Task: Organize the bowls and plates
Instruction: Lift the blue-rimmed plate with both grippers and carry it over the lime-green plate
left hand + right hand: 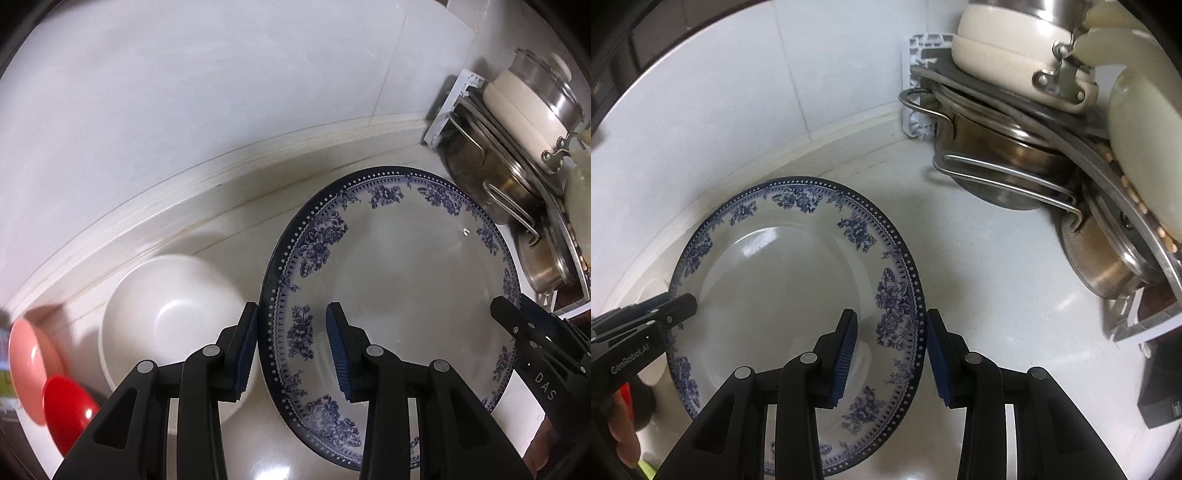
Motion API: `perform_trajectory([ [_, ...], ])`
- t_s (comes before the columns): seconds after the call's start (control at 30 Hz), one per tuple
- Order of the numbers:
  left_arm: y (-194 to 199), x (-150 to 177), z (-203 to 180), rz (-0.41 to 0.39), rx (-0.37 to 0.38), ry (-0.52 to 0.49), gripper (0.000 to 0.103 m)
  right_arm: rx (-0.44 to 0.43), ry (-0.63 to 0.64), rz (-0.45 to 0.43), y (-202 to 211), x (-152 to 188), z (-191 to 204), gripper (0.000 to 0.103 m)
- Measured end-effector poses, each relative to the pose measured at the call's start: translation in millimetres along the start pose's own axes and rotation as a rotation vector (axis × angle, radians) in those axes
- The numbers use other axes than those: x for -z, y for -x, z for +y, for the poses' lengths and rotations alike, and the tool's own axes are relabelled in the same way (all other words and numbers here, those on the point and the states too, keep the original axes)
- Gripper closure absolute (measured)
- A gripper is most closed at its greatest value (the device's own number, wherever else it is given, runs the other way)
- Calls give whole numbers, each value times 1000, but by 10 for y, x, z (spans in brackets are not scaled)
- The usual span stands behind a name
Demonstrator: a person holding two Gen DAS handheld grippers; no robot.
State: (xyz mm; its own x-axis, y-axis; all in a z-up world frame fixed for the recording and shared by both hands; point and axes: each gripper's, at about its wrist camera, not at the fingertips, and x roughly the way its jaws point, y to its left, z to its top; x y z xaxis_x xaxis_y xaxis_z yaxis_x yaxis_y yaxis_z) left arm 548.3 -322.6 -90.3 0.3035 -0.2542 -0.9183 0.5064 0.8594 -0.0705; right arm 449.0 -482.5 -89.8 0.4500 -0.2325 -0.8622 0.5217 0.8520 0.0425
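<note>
While both grippers close on opposite rims, the blue-and-white plate (pixel 399 273) hangs between them above the pale worktop (pixel 997 280), tilted rather than flat. The left gripper (pixel 291 347) has its jaws straddling the plate's left rim, one pad outside and one on the face; whether the pads actually press I cannot tell for sure, though the plate looks carried. The right gripper (pixel 891 358) has its jaws over the right rim in the same way. A white bowl (pixel 166 317) sits just left of the plate, with a pink dish (pixel 27 365) and a red one (pixel 66 410) beyond it. A stack of steel pots (pixel 1008 158) stands at the right, against the tiled wall.
</note>
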Motion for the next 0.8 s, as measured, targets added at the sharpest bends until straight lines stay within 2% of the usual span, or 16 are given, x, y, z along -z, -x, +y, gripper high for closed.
perform_trajectory([
  [0.27,324,246,249,-26,-12,55,66,-11,52,-57,315,191,248,64],
  [0.8,845,879,893,-61,-44,156,66,-60,146,-80,755,667,853,64],
])
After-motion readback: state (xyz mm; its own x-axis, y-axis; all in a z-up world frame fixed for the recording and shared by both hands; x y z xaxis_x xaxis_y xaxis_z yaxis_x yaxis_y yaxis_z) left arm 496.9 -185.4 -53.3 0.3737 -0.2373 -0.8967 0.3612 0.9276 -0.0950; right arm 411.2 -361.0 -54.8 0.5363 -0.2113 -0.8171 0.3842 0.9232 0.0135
